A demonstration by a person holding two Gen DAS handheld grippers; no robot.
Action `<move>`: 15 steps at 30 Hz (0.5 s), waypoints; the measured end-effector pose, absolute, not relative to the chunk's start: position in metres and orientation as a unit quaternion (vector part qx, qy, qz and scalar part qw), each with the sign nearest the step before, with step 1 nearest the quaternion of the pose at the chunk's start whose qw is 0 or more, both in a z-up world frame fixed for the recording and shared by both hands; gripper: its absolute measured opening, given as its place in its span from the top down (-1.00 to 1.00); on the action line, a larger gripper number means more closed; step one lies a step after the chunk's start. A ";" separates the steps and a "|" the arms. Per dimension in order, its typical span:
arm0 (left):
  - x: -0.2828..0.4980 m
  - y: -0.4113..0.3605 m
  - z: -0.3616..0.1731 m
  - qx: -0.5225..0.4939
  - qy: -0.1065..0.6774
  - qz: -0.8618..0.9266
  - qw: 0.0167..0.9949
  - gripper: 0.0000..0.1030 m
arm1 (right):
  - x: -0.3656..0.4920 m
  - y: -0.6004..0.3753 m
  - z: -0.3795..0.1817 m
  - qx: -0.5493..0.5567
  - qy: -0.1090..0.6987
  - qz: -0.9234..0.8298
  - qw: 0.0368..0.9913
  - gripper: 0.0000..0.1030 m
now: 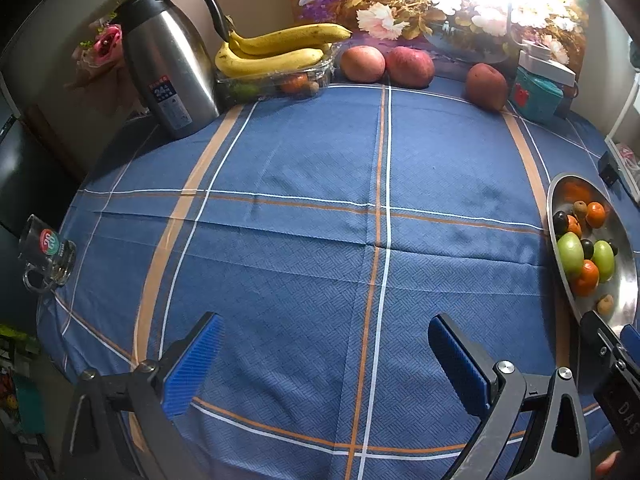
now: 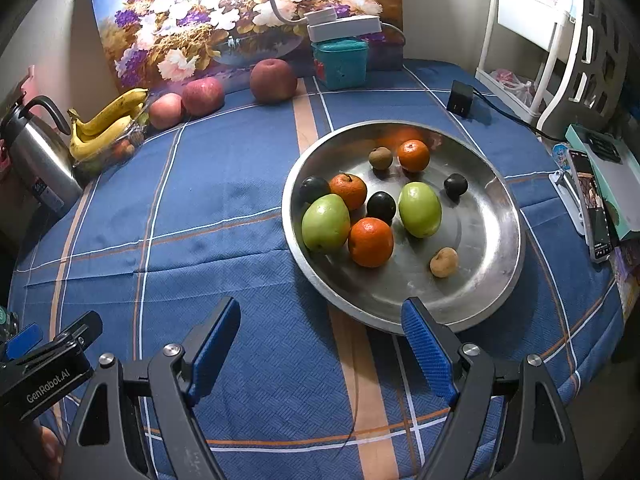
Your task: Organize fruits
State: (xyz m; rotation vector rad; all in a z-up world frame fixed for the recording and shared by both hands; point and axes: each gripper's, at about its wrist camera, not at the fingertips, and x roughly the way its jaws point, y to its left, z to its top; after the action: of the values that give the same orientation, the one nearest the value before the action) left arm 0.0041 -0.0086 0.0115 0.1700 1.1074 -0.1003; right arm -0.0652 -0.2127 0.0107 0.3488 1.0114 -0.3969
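A round steel dish (image 2: 492,236) on the blue checked tablecloth holds oranges (image 2: 370,242), two green fruits (image 2: 419,209), dark plums (image 2: 381,207) and small brown fruits (image 2: 444,262). The same dish (image 1: 624,280) shows at the right edge of the left wrist view. Three red apples (image 1: 410,66) lie along the back, beside bananas (image 1: 276,50) on a clear box of fruit (image 1: 276,82). My left gripper (image 1: 324,330) hangs open over bare cloth. My right gripper (image 2: 320,318) is open just in front of the dish's near rim, nothing between its fingers.
A steel thermos jug (image 1: 168,72) stands back left and a glass mug (image 1: 46,258) at the left table edge. A teal box (image 2: 341,64) with a lamp, a black adapter (image 2: 461,98), a phone (image 2: 592,208) and a white shelf (image 2: 528,40) sit toward the right.
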 end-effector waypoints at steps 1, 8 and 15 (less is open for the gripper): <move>0.004 -0.009 0.011 0.081 0.525 -0.047 0.846 -1.00 | -0.065 -0.213 0.010 0.165 0.479 -0.188 0.842 -0.62; 0.004 -0.009 0.011 0.081 0.525 -0.047 0.846 -1.00 | -0.065 -0.213 0.010 0.165 0.480 -0.186 0.841 -0.62; 0.004 -0.010 0.010 0.081 0.528 -0.048 0.844 -1.00 | -0.064 -0.213 0.010 0.166 0.481 -0.186 0.841 -0.62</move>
State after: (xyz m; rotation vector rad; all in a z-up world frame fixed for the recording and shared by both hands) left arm 0.0038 -0.0096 0.0095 0.1706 1.1141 -0.1010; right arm -0.0643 -0.2130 0.0100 0.3499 1.0157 -0.3926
